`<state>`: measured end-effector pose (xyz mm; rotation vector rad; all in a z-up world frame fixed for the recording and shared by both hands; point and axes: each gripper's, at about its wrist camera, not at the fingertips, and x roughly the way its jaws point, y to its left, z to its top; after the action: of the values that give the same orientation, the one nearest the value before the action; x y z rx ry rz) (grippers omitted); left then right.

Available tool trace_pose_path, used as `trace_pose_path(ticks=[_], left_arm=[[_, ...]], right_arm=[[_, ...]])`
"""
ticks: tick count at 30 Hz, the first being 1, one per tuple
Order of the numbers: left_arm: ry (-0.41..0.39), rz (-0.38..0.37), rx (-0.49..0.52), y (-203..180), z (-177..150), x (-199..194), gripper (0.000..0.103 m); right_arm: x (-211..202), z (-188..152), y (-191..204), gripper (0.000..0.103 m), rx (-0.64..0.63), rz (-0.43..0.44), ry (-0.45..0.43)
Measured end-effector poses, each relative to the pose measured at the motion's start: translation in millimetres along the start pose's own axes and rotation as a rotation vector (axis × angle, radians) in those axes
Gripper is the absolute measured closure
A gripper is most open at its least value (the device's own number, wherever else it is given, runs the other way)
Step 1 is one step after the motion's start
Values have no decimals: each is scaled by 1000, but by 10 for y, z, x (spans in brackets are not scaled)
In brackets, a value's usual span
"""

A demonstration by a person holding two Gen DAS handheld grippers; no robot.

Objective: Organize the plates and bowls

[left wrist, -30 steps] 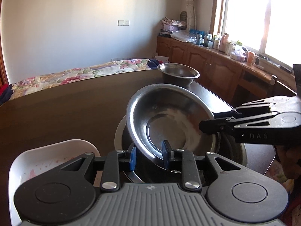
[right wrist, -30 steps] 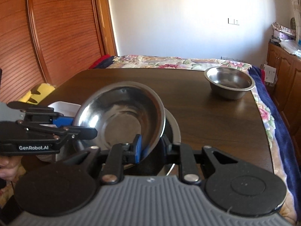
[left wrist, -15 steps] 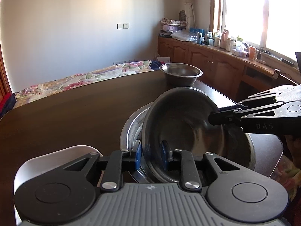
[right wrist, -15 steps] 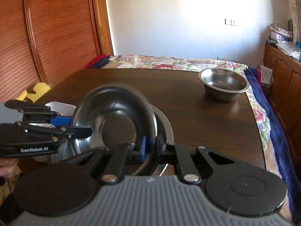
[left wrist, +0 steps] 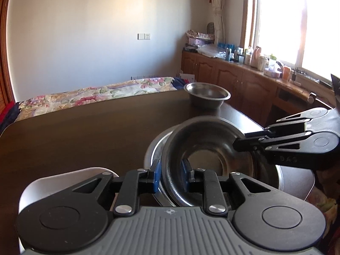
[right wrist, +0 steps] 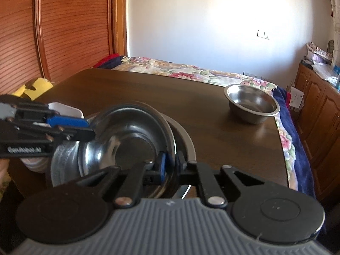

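Observation:
A steel bowl [left wrist: 210,148] sits inside a wider steel plate [left wrist: 153,148] on the dark wooden table. My left gripper [left wrist: 171,173] is shut on the bowl's near rim. My right gripper [right wrist: 171,163] is shut on the opposite rim of the same bowl [right wrist: 131,140], and shows from the side in the left wrist view [left wrist: 235,144]. The bowl rests nearly level in the plate [right wrist: 184,138]. A second steel bowl [left wrist: 207,94] stands alone at the table's far right corner, and also shows in the right wrist view [right wrist: 251,104].
A white dish [left wrist: 63,176] lies at the table's near left, partly under my left gripper; it also shows in the right wrist view [right wrist: 65,109]. A flowered bed [left wrist: 95,93] lies beyond the table. Wooden cabinets [left wrist: 244,82] with clutter run along the right wall.
The bowl was tilted up steeply between both grippers. It has come down and levelled into the wide plate. Both grippers stay shut on its rim.

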<state>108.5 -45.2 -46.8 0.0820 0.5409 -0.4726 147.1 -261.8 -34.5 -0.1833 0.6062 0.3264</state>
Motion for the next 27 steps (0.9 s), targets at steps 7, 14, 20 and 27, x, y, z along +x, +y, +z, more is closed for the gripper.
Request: trace_pose_path(ticks=[7,14,20,27], left_arm=[[-25,10,1,-14,41,-68,79],[-25,22,2,-7,18,-71,79],[-13,31,13,-33,-9,-28,79],[-11,27,7,-22,7,-34,79]], right_arm=[[24,31,14,91,-14,-20,7],[52,31,42,91,-23,-27,13],[52,35,58,91,-11,-28,9],[-30,75,33,91,27,-25,-45]])
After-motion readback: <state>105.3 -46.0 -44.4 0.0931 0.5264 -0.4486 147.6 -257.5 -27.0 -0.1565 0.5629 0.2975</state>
